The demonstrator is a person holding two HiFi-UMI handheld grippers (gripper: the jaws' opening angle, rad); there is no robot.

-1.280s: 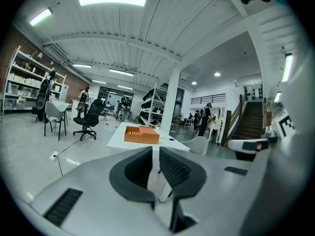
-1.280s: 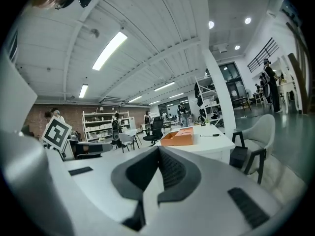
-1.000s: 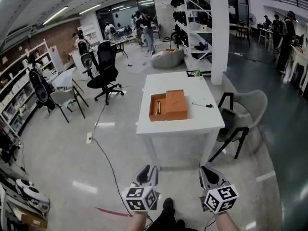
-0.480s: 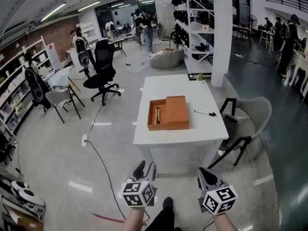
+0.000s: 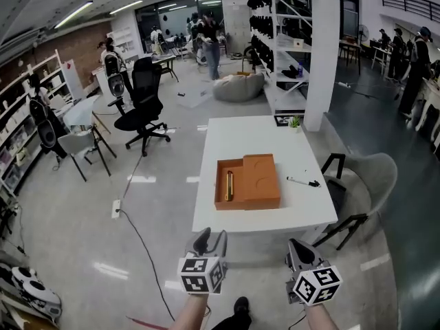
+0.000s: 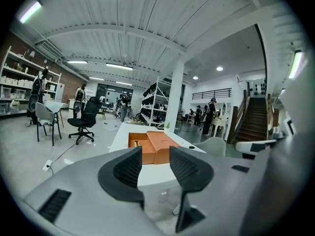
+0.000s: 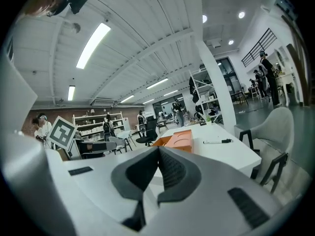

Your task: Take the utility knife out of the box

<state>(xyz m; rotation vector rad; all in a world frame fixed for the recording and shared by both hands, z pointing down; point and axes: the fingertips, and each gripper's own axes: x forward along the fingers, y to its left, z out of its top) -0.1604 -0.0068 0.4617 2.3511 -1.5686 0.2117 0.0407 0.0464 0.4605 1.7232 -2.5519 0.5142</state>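
Observation:
An orange box [image 5: 259, 182] lies open on the white table [image 5: 240, 137]. In its left compartment rests the yellowish utility knife [image 5: 229, 185]. Both grippers hover short of the table's near edge, apart from the box. My left gripper [image 5: 208, 241] stands open; its jaws have just been opening and nothing is between them. It faces the box [image 6: 156, 148] in the left gripper view. My right gripper [image 5: 298, 250] is shut and empty, its pads meeting [image 7: 158, 157]. The box [image 7: 178, 138] shows ahead of it in the right gripper view.
A black pen [image 5: 303, 181] lies on the table right of the box, and a small plant [image 5: 295, 122] stands at the far right corner. A grey chair [image 5: 364, 184] is at the table's right side. A cable [image 5: 141, 249] runs over the floor on the left.
Both grippers have come forward and the table with the box now lies closer. The left jaws stand wider apart than before.

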